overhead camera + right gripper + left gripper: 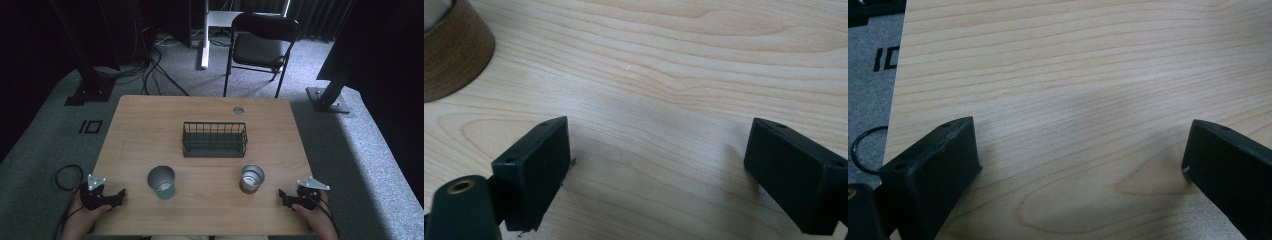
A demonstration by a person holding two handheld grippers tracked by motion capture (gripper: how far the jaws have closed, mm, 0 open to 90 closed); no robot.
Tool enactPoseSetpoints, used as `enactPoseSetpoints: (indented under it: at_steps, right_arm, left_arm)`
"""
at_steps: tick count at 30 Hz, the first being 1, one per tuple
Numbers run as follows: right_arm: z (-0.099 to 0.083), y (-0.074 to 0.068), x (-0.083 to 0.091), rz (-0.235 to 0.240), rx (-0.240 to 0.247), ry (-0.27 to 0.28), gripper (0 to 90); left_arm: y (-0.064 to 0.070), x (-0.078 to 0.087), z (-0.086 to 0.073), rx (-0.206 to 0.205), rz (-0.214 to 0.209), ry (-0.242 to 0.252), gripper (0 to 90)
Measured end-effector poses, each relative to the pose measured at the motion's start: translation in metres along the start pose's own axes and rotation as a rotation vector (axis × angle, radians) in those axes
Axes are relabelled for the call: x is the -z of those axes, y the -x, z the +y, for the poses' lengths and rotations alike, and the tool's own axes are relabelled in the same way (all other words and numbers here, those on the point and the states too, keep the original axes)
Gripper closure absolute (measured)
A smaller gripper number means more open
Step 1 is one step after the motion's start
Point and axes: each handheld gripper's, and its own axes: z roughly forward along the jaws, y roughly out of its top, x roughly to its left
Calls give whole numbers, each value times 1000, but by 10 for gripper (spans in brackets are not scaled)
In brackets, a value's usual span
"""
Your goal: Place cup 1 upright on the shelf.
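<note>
On the wooden table (150,120), a teal cup (162,182) with a metal inside stands near the front left, and a brown cup (251,179) with a metal inside stands near the front right. A dark wire basket (214,139) sits behind them at mid-table. My left gripper (116,195) rests at the front left corner, left of the teal cup, open over bare wood (1083,155). At the front right my right gripper (284,196) is open too, its jaws wide apart (659,165), with the brown cup's base (451,50) off to its upper left.
A round grommet (238,110) sits in the tabletop's far edge. A black folding chair (261,47) stands behind the table on grey carpet. Black frame legs (334,85) stand on both sides. A cable loop (67,176) lies on the floor at the left.
</note>
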Motion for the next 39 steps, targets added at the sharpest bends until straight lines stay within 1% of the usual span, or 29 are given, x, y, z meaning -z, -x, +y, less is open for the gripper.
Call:
enactPoseSetpoints:
  at_steps: [7, 9, 12, 13, 14, 15, 16, 17, 18, 20, 21, 23, 24, 25, 27, 29, 31, 34, 35, 37, 38, 39]
  right_arm:
    - [0, 0, 0, 0, 0, 0, 109]
    - [0, 0, 0, 0, 0, 0, 109]
    - [0, 0, 0, 0, 0, 0, 109]
    - [0, 0, 0, 0, 0, 0, 109]
    - [0, 0, 0, 0, 0, 0, 109]
    - [0, 0, 0, 0, 0, 0, 108]
    - [0, 0, 0, 0, 0, 0, 109]
    - [0, 0, 0, 0, 0, 0, 109]
    - [0, 0, 0, 0, 0, 0, 109]
    - [0, 0, 0, 0, 0, 0, 108]
    - [0, 0, 0, 0, 0, 0, 109]
    - [0, 0, 0, 0, -1, -1, 109]
    - [0, 0, 0, 0, -1, 0, 109]
    - [0, 0, 0, 0, 0, 0, 109]
    - [0, 0, 0, 0, 0, 0, 109]
    - [0, 0, 0, 0, 0, 0, 109]
    - [0, 0, 0, 0, 0, 0, 109]
    - [0, 0, 0, 0, -1, 0, 109]
    - [0, 0, 0, 0, -1, 0, 109]
    - [0, 0, 0, 0, 0, 0, 109]
    - [0, 0, 0, 0, 0, 0, 109]
    - [0, 0, 0, 0, 0, 0, 108]
  left_arm:
    - [0, 0, 0, -2, 0, 1, 24]
    - [1, 0, 0, -9, -9, 2, 25]
    - [2, 2, -1, -37, -33, 1, 26]
    - [3, 2, -2, -54, -48, 1, 25]
    - [4, 3, -2, -64, -51, 4, 25]
    - [4, 3, -2, -64, -51, 4, 25]
    - [6, 4, -3, -91, -59, 7, 25]
    - [6, 4, -3, -91, -59, 7, 25]
    - [8, 5, -4, -105, -77, 8, 26]
    - [10, 6, -4, -111, -93, 20, 26]
    - [11, 7, -4, -117, -109, 30, 26]
    - [12, 8, -3, -121, -116, 39, 38]
    - [15, 11, -2, -144, -126, 55, 38]
    - [15, 11, -2, -144, -126, 55, 38]
    - [20, 12, 0, -156, -154, 71, 38]
    - [21, 13, 1, -162, -161, 73, 38]
    - [27, 14, 2, -185, -180, 84, 38]
    - [32, 15, 4, -199, -206, 96, 38]
    - [32, 15, 4, -199, -206, 96, 38]
    - [37, 17, 6, -212, -236, 111, 39]
    - [39, 17, 7, -212, -242, 116, 39]
    - [40, 18, 7, -223, -249, 117, 39]
